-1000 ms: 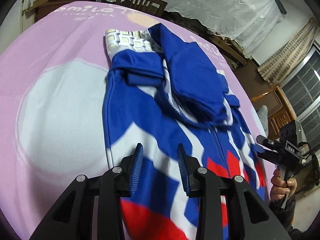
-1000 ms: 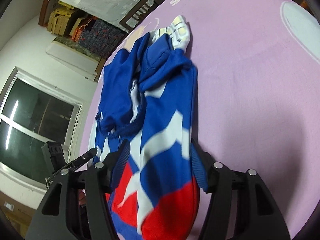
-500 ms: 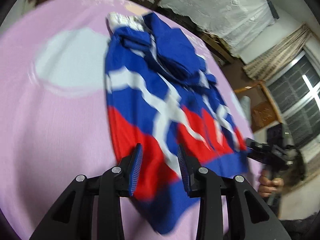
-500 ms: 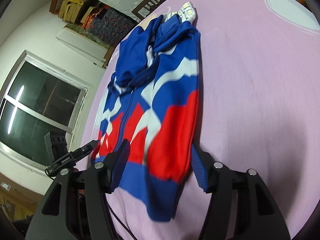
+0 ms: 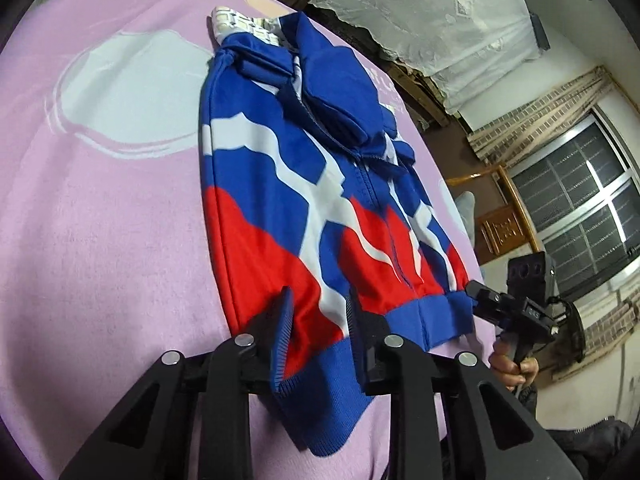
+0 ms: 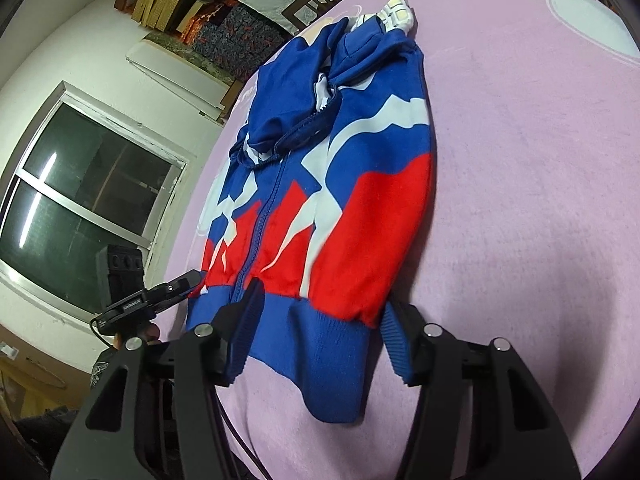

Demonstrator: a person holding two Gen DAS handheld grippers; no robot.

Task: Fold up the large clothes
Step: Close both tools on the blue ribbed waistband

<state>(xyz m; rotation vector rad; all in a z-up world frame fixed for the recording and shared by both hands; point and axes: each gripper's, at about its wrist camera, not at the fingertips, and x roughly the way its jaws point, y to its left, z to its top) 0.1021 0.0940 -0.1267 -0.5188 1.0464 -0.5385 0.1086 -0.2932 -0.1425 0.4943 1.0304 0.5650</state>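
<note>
One big pink blanket point(image 5: 100, 240) covers the worktop, with a pale round patch point(image 5: 128, 92) printed on it. On the blanket lies a jacket point(image 5: 280, 168) in blue, white and red. It lies flat with its front up and the zip closed. Its blue hood point(image 5: 340, 92) is folded down onto the chest, at the far end. The blue hem point(image 6: 320, 344) is at the near end, close to both cameras.

The right tongs point(image 6: 320, 332) are spread wide, and the hem lies between the two fingers. They are not squeezing the cloth. The left tongs point(image 5: 320, 326) are partly open, with a smaller gap. A bit of the hem sits in that gap too, but the fingers are not pinching it.
</note>
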